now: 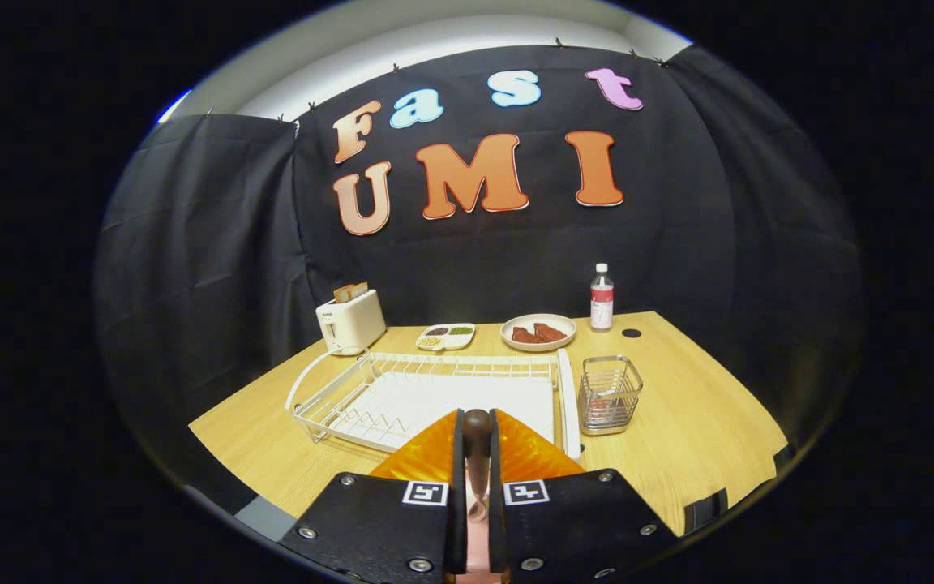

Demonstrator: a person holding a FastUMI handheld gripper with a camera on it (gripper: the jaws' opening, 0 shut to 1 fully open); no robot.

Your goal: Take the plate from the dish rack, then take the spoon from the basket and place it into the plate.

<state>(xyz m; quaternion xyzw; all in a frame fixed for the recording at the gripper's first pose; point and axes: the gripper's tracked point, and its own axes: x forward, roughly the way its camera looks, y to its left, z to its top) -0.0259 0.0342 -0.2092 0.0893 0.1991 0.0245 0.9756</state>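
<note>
Gripper (477, 442) fingers were closed on the spoon (477, 454), its dark rounded handle end sticking up between the tips and the bowl hanging below toward a pink surface, likely the plate (479, 560), though too little showed to be sure. The wire basket (609, 393) stood at 2 o'clock from the fingers beside the white dish rack (402, 389), which lay at 12 o'clock, both on the wooden table (678, 438). Judged step: setting the spoon into the plate; best done by lowering straight until the bowl rests, then opening slowly so the handle does not tip out.
</note>
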